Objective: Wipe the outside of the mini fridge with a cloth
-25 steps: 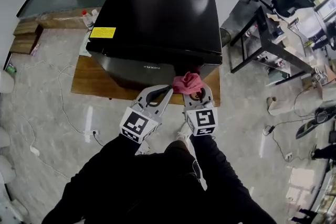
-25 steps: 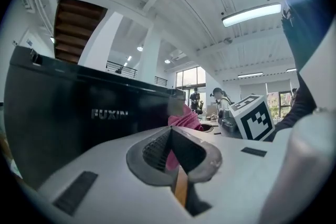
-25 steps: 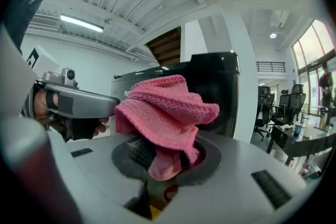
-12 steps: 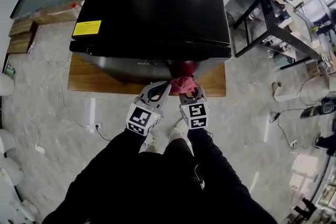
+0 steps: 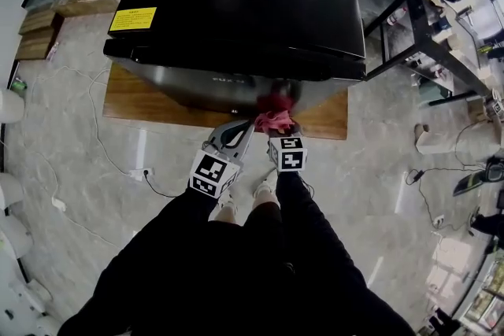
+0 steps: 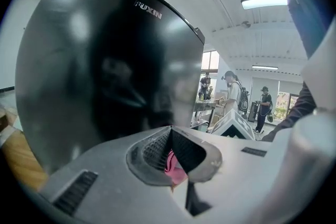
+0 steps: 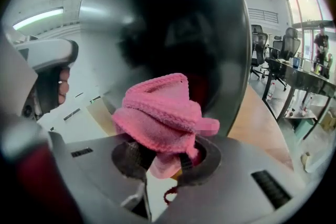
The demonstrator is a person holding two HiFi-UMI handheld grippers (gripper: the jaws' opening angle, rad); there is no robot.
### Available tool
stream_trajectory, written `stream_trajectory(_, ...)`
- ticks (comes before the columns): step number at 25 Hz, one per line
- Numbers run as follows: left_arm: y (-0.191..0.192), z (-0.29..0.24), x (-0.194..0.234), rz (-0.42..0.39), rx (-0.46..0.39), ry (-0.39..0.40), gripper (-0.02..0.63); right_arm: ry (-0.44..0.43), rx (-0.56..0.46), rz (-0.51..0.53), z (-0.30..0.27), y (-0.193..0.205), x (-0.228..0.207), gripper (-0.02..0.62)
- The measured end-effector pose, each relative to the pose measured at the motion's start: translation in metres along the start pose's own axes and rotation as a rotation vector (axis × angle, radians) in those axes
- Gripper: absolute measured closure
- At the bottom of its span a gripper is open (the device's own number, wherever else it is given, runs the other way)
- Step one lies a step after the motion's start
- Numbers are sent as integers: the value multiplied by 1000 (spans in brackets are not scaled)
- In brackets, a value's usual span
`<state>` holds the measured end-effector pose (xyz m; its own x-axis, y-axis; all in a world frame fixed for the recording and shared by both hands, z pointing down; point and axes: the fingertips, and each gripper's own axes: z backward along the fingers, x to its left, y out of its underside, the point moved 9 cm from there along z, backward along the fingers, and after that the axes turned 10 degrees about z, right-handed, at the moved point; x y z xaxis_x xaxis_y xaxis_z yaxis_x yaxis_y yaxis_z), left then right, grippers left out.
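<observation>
**Ana:** Both grippers have pressed in closer to the fridge than 1 second ago. The pink cloth now sits half tucked under the lid's front edge.

**Ben:** Who holds it?

**Ana:** The right gripper is clamped on the bunched cloth. The left gripper is closed too, with a bit of pink caught between its jaws.

**Ben:** Progress?

**Ana:** Early, I'd judge. The cloth touches the door near its right corner, and the top and sides likely remain.

**Ben:** Room?

**Ana:** The door runs wide to the left. The wooden board lies below it, and the table stands well apart on the right.
</observation>
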<state>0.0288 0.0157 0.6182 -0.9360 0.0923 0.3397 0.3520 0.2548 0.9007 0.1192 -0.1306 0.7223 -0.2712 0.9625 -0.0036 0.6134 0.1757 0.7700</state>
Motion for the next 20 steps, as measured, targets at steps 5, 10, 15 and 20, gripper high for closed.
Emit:
stream_trajectory(5, 3, 21, 3, 9, 15, -46, 600, -5, 42, -41, -5, 7, 6, 499)
stream_trajectory(10, -33, 54, -4, 10, -39, -44, 600, -18, -80, 168, 64, -46, 47, 499)
stream_trajectory(15, -79, 100, -13, -55, -137, -17, 600, 52, -330, 331, 147, -136, 94, 497)
stream_trajectory(20, -127, 142, -9, -71, -228, -25, 600, 95, -502, 449, 192, -220, 132, 495)
